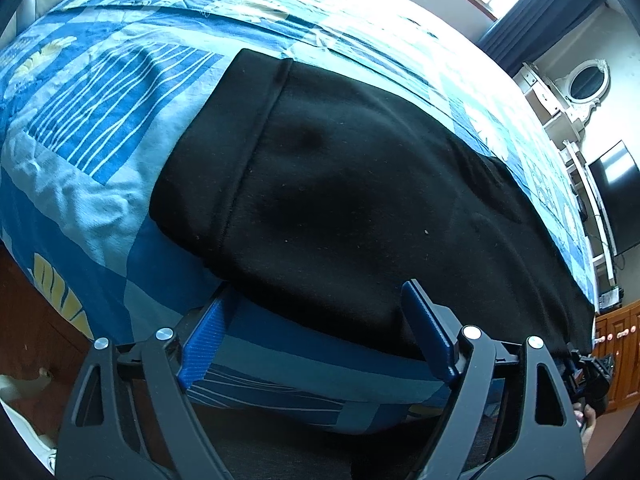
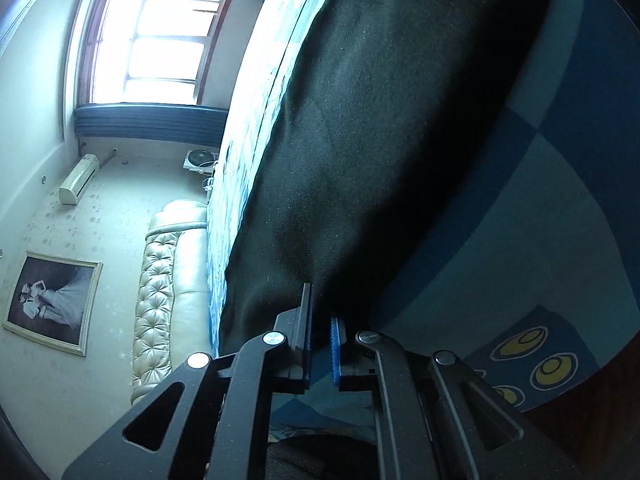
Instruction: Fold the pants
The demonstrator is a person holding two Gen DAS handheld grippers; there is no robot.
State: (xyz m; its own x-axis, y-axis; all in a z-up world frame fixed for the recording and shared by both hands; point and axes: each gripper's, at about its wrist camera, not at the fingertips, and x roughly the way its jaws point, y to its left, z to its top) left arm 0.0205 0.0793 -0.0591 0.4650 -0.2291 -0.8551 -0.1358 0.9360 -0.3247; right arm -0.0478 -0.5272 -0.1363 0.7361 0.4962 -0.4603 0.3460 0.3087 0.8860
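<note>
Black pants point(image 1: 340, 184) lie flat on a blue patterned bedspread point(image 1: 92, 128), waistband toward the far left. My left gripper point(image 1: 316, 320) is open at the near edge of the pants, one blue pad point(image 1: 204, 344) on the bedspread, the other pad point(image 1: 430, 332) over the black cloth. In the right wrist view the view is turned on its side. My right gripper point(image 2: 320, 328) is nearly closed with the edge of the pants point(image 2: 360, 140) between its blue pads. The right gripper also shows in the left wrist view point(image 1: 588, 372), at the pants' right end.
The bedspread point(image 2: 540, 208) hangs over the bed's near edge. A tufted cream headboard point(image 2: 168, 280), a window point(image 2: 160, 40), and a framed picture point(image 2: 52, 304) lie beyond. A white dresser with an oval mirror point(image 1: 584, 84) and wooden cabinets point(image 1: 620, 352) stand at right.
</note>
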